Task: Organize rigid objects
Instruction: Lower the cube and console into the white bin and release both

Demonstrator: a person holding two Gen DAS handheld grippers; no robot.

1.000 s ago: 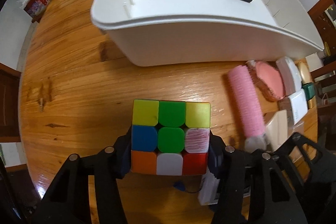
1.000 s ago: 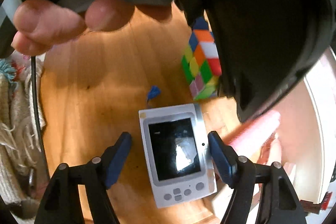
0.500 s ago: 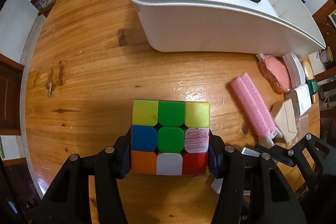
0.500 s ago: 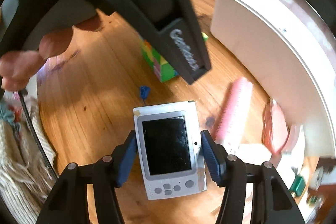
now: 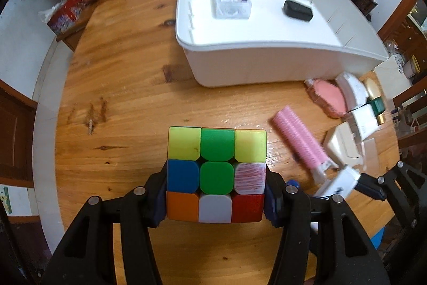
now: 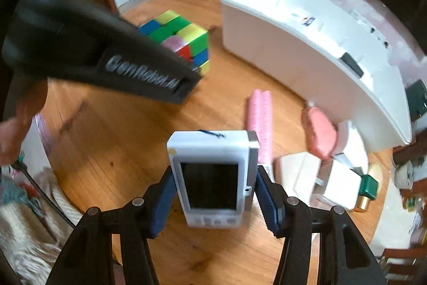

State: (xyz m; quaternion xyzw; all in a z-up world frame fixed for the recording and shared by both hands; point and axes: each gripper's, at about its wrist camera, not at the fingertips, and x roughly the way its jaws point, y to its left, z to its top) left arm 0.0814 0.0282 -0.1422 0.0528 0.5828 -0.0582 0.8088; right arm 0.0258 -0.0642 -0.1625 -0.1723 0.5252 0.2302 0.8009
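Observation:
A colourful puzzle cube (image 5: 216, 175) hangs above the wooden table (image 5: 120, 98), with my left gripper (image 5: 216, 196) shut on its two sides. In the right wrist view the same cube (image 6: 181, 39) sits at upper left, in front of the left gripper's black body (image 6: 120, 58). My right gripper (image 6: 214, 200) has its jaws closing on a white handheld device with a dark screen (image 6: 213, 178). Its blue pads press the device's sides and hold it off the table. The white bin (image 5: 267, 66) stands beyond both.
Inside the bin lie a clear plastic box (image 5: 233, 2) and a small black object (image 5: 297, 10). A pink hair roller (image 5: 299, 140), a pink puff (image 5: 328, 98) and several white and cream boxes (image 5: 344, 143) crowd the table's right side. A knitted cloth (image 6: 24, 218) lies at the lower left.
My right gripper closed on the white device, rolled and lifted it off the table. The left gripper rose with the cube, and the bin now looks farther away.

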